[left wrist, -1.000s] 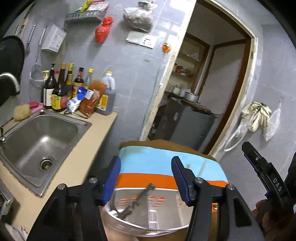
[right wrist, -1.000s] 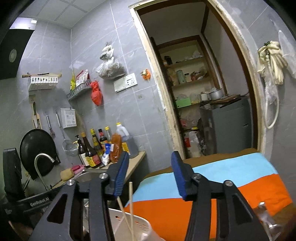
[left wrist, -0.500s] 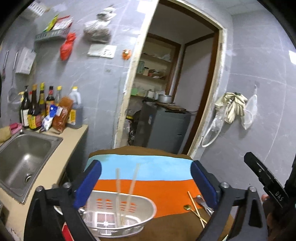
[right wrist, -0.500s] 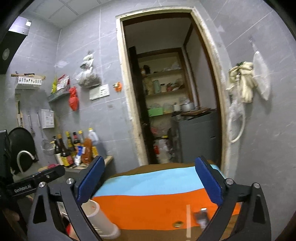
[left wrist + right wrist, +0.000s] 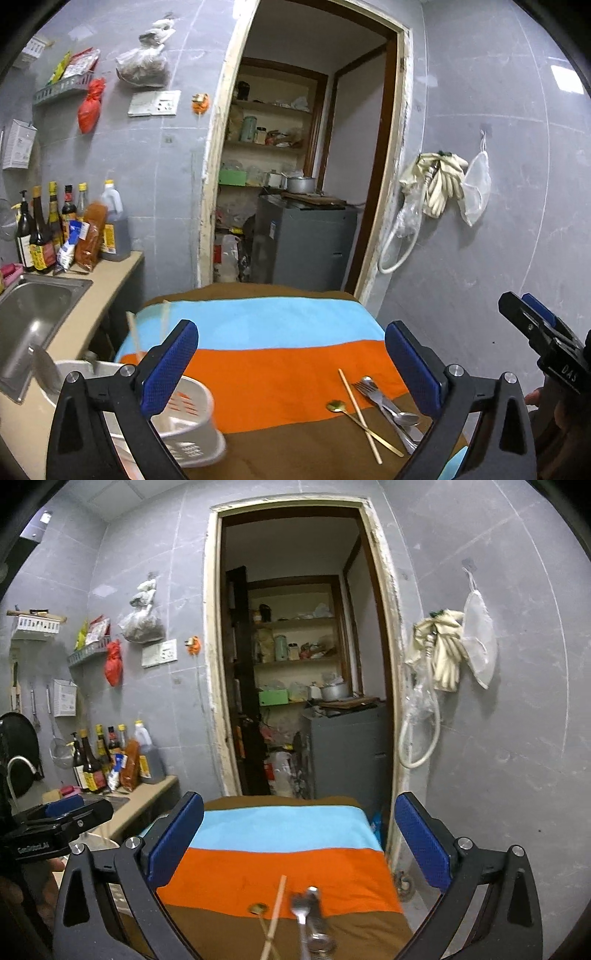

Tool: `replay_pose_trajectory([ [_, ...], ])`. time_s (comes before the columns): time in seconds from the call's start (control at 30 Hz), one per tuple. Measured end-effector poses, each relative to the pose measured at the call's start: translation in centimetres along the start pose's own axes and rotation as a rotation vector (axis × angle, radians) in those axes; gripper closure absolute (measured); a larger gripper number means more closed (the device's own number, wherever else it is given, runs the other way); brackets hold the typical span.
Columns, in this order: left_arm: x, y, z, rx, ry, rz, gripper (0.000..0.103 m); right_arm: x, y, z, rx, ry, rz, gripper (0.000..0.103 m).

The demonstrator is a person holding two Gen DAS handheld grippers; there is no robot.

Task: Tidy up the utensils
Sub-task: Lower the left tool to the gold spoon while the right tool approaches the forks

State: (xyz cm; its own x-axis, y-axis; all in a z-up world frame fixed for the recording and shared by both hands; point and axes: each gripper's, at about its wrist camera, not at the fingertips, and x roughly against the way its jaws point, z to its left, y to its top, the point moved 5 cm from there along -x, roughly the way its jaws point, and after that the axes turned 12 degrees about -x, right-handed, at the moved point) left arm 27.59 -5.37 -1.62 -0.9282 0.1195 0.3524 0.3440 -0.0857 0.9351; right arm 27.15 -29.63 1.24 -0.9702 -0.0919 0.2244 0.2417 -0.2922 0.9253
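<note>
A small table under a brown, orange and blue striped cloth [image 5: 280, 362] [image 5: 280, 871] fills the foreground. On its right part lie a chopstick [image 5: 360, 417] [image 5: 275, 915], a gold spoon [image 5: 336, 406] [image 5: 258, 908], a silver fork [image 5: 373, 393] [image 5: 301, 912] and a silver spoon [image 5: 404, 419]. A white slotted utensil holder [image 5: 184, 421] stands at the left with two chopsticks [image 5: 162, 321] upright in it. My left gripper [image 5: 291, 363] hangs open above the cloth with nothing between its fingers. My right gripper [image 5: 299, 840] is open too, over the loose utensils, holding nothing.
To the left runs a counter with a steel sink [image 5: 33, 317] and several sauce bottles [image 5: 55, 229]. An open doorway [image 5: 295, 664] leads to a pantry with a grey cabinet [image 5: 343, 749]. Gloves and bags [image 5: 439, 188] hang on the right wall.
Both grippers went from half shut to wide open and pulled back to the right, away from the utensil holder. The loose utensils on the cloth came into view.
</note>
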Motion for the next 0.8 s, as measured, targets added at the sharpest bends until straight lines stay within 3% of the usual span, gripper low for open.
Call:
replay_pose_trajectory([
  [0.4,-5.5,-4.8,-4.1,0.066,0.035,0.095,0.001,-4.5,-3.1,-7.6,-0.012,0.000,0.101,0.002],
  [0.63,-9.3,-7.9,-5.1,0.072,0.019,0.216,0.001,-9.0,-6.9,-10.1,-0.043,0.044,0.236,0.002],
  [0.8,-11.2,-9.5,-5.4,0.101,0.009,0.259,0.001,-12.2,-10.2,-11.2,-0.075,0.094,0.347,0.002],
])
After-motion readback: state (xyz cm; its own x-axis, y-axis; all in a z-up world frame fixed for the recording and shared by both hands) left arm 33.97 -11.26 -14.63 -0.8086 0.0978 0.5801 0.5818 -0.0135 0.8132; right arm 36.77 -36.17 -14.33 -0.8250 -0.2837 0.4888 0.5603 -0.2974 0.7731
